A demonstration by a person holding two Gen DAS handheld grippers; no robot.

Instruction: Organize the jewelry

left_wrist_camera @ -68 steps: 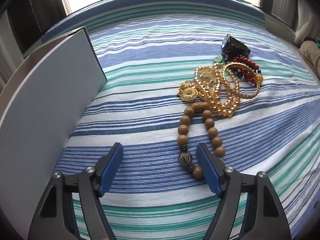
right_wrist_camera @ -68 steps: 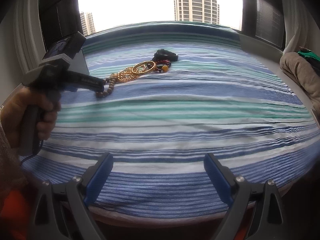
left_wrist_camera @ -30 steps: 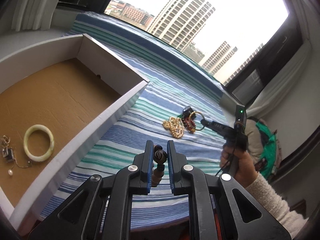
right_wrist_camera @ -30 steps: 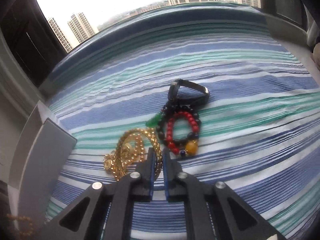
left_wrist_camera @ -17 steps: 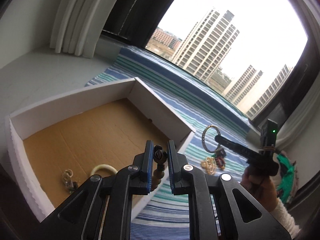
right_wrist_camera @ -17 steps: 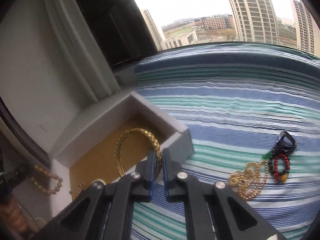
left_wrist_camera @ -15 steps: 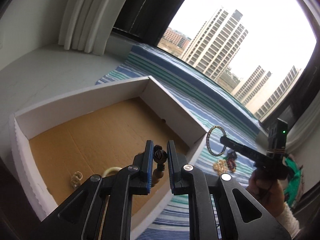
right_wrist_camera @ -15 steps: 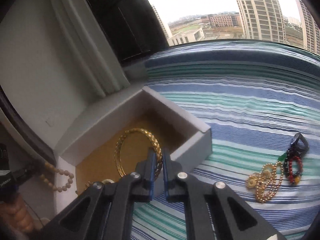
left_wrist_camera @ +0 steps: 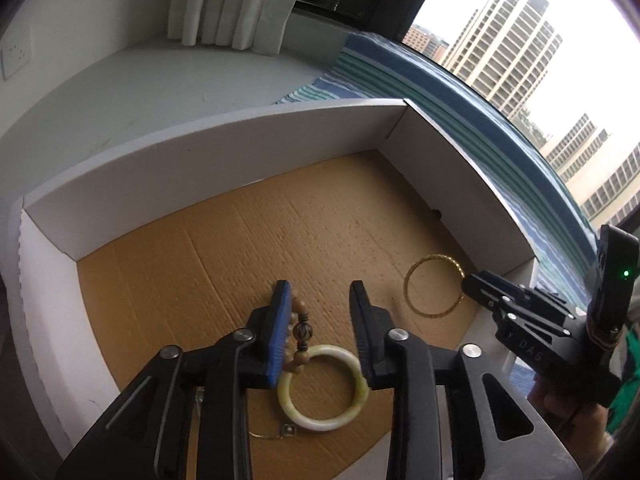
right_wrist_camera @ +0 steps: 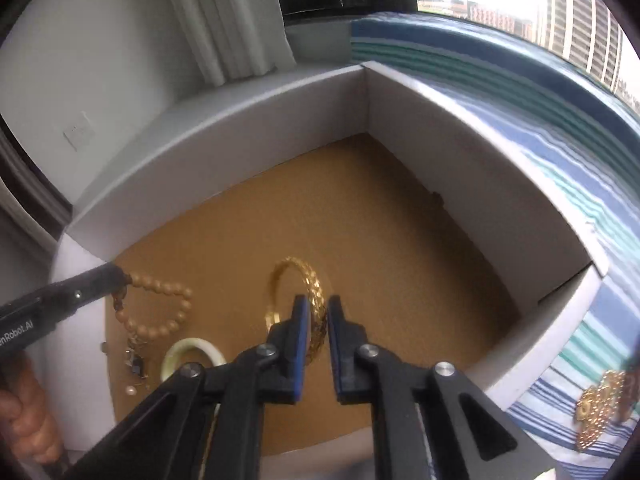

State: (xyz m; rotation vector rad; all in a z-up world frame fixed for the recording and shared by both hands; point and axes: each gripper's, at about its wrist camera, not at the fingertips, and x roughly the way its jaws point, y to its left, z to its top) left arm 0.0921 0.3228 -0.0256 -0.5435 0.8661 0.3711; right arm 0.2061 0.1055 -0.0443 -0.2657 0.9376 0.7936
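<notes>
1. The left gripper (left_wrist_camera: 318, 312), low centre of the left wrist view, had its jaws opening over the box (left_wrist_camera: 208, 148). The beads (left_wrist_camera: 298, 334) hung against the left blue pad only, with a clear gap to the right pad — so they were no longer pinched. They could have clung to that pad and been dragged back out as the hand withdrew.

2. Directly below, lower centre of that view, lay the jade bangle (left_wrist_camera: 322, 388). The beads would likely have dropped onto it; a hard knock seemed possible, or the strand looping through the ring and tangling.

3. In the right wrist view, the right gripper (right_wrist_camera: 318, 324) sat low centre, jaws opening, with the gold bangle (right_wrist_camera: 304, 280) between the pads. I could not tell whether the pads were touching it. Released upright on its edge, it might have rolled across the cardboard floor toward the wall at right.

4. The small chain (right_wrist_camera: 134, 360) at lower left of that view lay close to the beads' landing spot — snagging looked plausible.

5. The two grippers stood close together over one box; a careless retreat could have made them collide.

6. More jewelry (right_wrist_camera: 600, 408) waited on the striped cloth (right_wrist_camera: 580, 184), lower right.
</notes>
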